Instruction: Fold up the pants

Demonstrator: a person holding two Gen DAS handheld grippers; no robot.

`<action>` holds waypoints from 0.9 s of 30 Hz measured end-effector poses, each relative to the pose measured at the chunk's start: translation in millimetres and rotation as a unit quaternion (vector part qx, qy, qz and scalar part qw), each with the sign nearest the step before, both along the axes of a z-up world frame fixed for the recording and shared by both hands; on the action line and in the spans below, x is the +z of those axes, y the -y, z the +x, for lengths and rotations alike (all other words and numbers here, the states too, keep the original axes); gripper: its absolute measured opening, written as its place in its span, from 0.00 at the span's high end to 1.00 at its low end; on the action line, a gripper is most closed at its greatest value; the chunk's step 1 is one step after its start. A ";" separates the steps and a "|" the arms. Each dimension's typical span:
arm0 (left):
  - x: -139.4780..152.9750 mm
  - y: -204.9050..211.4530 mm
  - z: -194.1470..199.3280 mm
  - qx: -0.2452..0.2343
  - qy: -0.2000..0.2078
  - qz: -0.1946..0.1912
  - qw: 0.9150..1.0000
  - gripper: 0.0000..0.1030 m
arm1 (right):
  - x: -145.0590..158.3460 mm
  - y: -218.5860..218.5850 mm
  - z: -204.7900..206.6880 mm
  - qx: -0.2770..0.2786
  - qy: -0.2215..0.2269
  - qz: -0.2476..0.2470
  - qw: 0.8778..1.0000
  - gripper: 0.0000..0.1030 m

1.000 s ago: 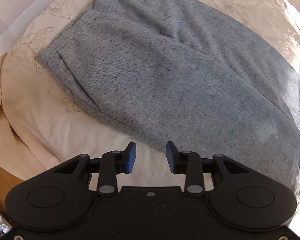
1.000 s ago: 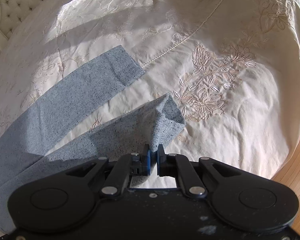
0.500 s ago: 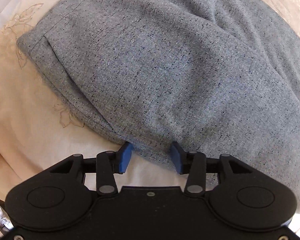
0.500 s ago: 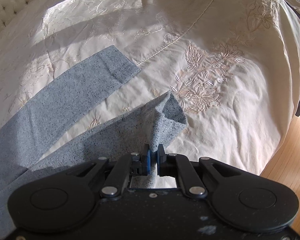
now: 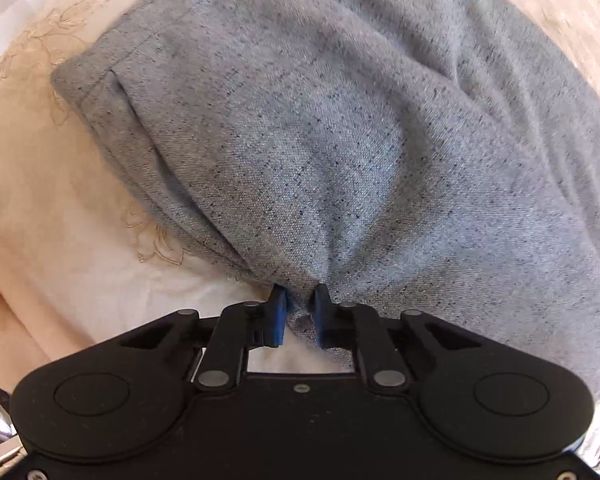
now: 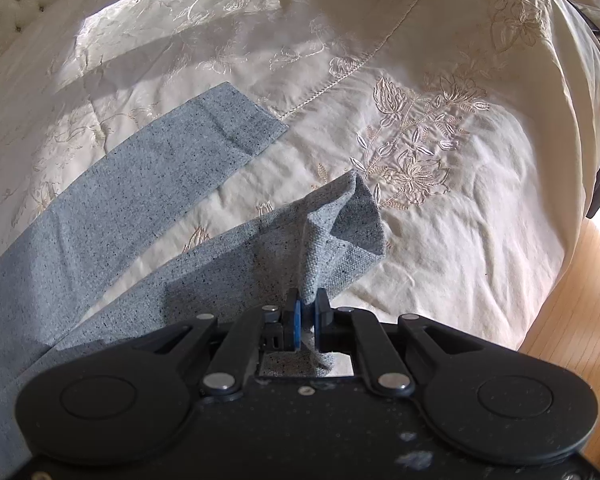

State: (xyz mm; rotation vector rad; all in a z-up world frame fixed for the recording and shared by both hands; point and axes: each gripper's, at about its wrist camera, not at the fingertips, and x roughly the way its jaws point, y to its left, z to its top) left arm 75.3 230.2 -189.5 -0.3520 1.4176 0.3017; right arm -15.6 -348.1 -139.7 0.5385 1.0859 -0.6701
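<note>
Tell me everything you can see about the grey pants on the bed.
The pants are grey, dark-flecked woven cloth, spread on a cream embroidered bedspread. The waistband has a stitched seam. The left gripper is closing on a bunched side edge near the waist. One leg lies flat, its hem straight. The right gripper pinches the other leg's hem, lifting it into a crumpled peak.
</note>
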 end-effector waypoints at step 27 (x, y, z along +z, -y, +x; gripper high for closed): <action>122.8 9.1 -34.9 -0.073 0.117 0.100 0.985 0.99 | 42.6 1.7 -60.6 -0.050 0.006 -0.004 0.999 0.93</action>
